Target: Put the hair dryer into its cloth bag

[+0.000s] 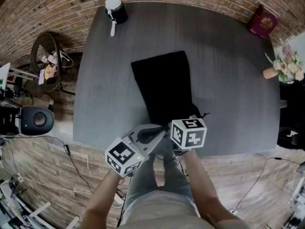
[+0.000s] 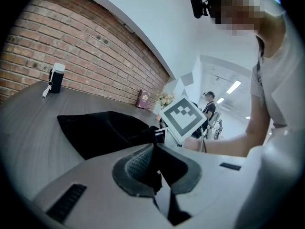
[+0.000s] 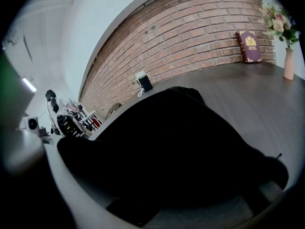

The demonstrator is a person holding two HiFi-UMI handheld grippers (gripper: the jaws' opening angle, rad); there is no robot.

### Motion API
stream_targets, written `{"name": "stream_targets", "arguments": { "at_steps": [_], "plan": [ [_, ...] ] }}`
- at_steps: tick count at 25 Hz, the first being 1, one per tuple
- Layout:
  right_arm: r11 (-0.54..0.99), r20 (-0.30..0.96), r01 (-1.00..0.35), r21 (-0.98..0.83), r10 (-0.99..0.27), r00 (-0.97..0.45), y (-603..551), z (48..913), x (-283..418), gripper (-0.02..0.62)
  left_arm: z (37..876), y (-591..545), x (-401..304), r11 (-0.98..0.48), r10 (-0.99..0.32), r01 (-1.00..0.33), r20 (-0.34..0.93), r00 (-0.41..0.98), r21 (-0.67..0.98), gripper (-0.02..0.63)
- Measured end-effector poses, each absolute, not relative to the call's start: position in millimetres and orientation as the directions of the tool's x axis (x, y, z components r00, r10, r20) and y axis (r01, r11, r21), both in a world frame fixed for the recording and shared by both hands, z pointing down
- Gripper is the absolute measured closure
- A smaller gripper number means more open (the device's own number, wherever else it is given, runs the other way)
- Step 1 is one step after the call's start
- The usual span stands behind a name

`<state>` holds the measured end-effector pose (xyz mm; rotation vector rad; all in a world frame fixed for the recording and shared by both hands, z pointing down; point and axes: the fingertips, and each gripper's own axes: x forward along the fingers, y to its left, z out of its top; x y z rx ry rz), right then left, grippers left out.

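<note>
Item under handling: the cloth bag, black, lying flat on the dark table with its mouth end at the near edge. The hair dryer, judged to be the black-and-white object with a dangling cord, stands at the far left corner, well apart from the bag and from both grippers. The step in hand is judged to be opening the bag's mouth; nothing is inside it yet. To do this well, each gripper should hold one lip only, on opposite sides of the mouth, so that drawing them apart separates the two layers and does not merely drag the bag. The far end should stay on the table so the fabric does not slide off the edge. The left gripper has its jaws pressed together on a fold of black cloth at the mouth end; the left gripper view shows fabric and a thin strand pinched between the grey pads. The right gripper sits just beside it at the same end. The right gripper view is almost filled by black cloth lying over the closing line, and its jaws appear to be pinching that cloth. Risk noted: either grip may hold both layers.
</note>
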<state>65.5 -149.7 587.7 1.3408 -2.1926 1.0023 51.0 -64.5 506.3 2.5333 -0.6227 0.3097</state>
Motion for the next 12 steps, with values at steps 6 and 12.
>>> {"name": "stream_targets", "arguments": {
  "at_steps": [6, 12],
  "plan": [
    [0.300, 0.648, -0.863, -0.407, -0.571, -0.504, -151.8, 596.7, 60.8, 0.404, 510.8, -69.3, 46.5, -0.751, -0.386, -0.503, 0.335, 0.860, 0.428, 0.589],
    [0.326, 0.684, -0.873, -0.364, -0.542, -0.488, -149.3, 603.2, 61.1, 0.386, 516.9, -70.6, 41.8, -0.731, -0.396, -0.516, 0.339, 0.853, 0.446, 0.589]
  ]
}}
